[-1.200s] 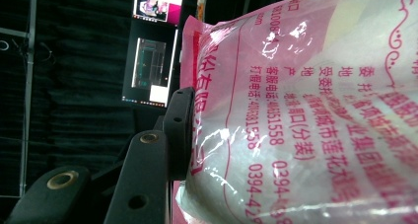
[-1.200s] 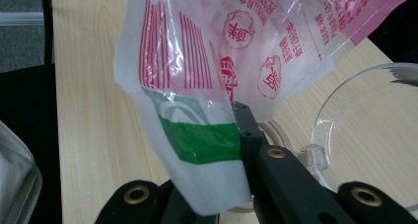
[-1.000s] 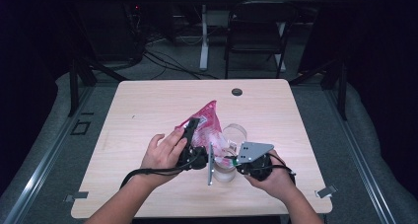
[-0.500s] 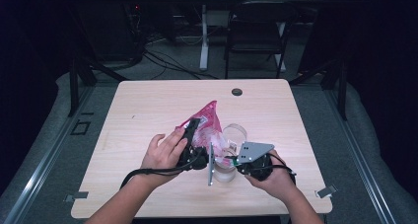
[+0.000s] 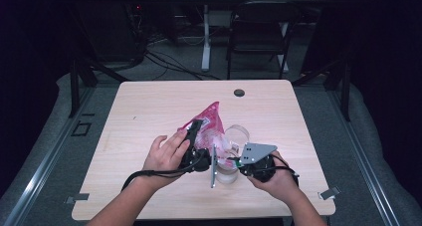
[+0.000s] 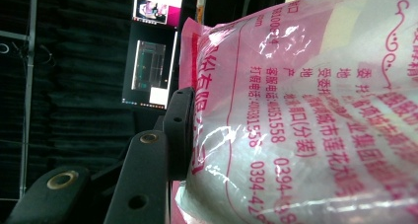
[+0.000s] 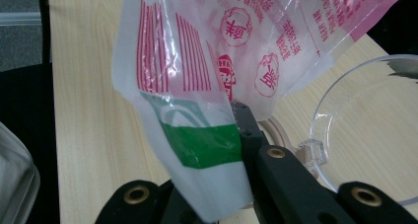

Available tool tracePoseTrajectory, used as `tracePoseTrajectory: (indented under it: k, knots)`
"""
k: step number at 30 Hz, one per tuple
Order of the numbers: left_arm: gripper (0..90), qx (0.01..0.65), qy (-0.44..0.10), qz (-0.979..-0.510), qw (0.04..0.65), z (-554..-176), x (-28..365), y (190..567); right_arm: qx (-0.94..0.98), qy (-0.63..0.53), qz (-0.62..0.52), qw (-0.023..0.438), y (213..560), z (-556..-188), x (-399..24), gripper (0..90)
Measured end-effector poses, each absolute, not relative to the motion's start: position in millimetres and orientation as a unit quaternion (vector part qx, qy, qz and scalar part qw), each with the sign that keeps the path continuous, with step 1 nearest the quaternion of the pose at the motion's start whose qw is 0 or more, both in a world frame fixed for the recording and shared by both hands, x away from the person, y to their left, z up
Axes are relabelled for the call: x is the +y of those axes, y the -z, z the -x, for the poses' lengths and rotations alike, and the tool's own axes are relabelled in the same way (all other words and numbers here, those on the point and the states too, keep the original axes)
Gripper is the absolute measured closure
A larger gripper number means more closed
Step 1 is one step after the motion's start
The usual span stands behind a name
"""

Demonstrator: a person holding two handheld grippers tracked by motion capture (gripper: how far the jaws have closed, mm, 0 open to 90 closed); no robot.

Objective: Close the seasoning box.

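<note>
The left gripper [image 5: 196, 136] lies near the middle of the wooden table [image 5: 149, 111], its jaws clamped on the side of a pink-and-white plastic bag [image 5: 211, 121]. In the left gripper view one black jaw presses flat against the bag's [image 6: 305, 115] printed face, and the film bulges around it, so the hold looks firm. The bag stands tilted, its pointed upper corner rising away from the person, its lower end hanging between the two hands.

Just to the right, below the bag, sits a clear plastic container [image 5: 226, 169] with a hinged lid [image 5: 238, 134] thrown open. In the right gripper view its transparent rim [image 7: 345, 135] shows beside the bag.

The right gripper [image 5: 234, 161] pinches the bag's lower corner: in its own view the jaws meet tight on the white-and-green printed edge [image 7: 207, 150] of the film.

By my reading, the step in hand is holding the bag at two points over the container, ready to open or tip it so the contents go in. The next move calls for keeping both pinches steady while bringing the bag's mouth over the open rim. A slack hold on the thin film could let it slip or spill onto the table.
</note>
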State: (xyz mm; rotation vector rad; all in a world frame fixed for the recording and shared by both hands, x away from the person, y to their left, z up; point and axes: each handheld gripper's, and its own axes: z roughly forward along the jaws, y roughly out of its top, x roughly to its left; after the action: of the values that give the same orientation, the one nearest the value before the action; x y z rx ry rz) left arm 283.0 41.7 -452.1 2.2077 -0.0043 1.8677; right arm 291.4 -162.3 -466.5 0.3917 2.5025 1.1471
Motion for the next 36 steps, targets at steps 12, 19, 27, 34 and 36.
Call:
tracePoseTrajectory:
  k: [12,19,27,34,36]
  knots:
    - [62.6,-0.003,-0.64,-0.759,0.12,-282.3,39.9,451.4,0.884,-0.406,-0.143,0.181,465.7,-290.9,-163.6,90.0]
    - [63.0,-0.002,-0.642,-0.757,0.123,-283.1,39.3,449.9,0.884,-0.407,-0.141,0.182,463.8,-289.8,-163.3,90.0]
    - [63.3,-0.002,-0.64,-0.759,0.122,-284.7,38.5,449.5,0.885,-0.407,-0.137,0.18,463.7,-288.8,-162.7,90.0]
    - [63.5,-0.004,-0.64,-0.759,0.12,-284.8,37.5,449.4,0.885,-0.406,-0.138,0.18,463.7,-288.7,-162.6,90.0]
    - [63.5,-0.004,-0.64,-0.759,0.119,-284.8,37.7,449.3,0.885,-0.406,-0.138,0.179,463.5,-288.5,-162.4,90.0]
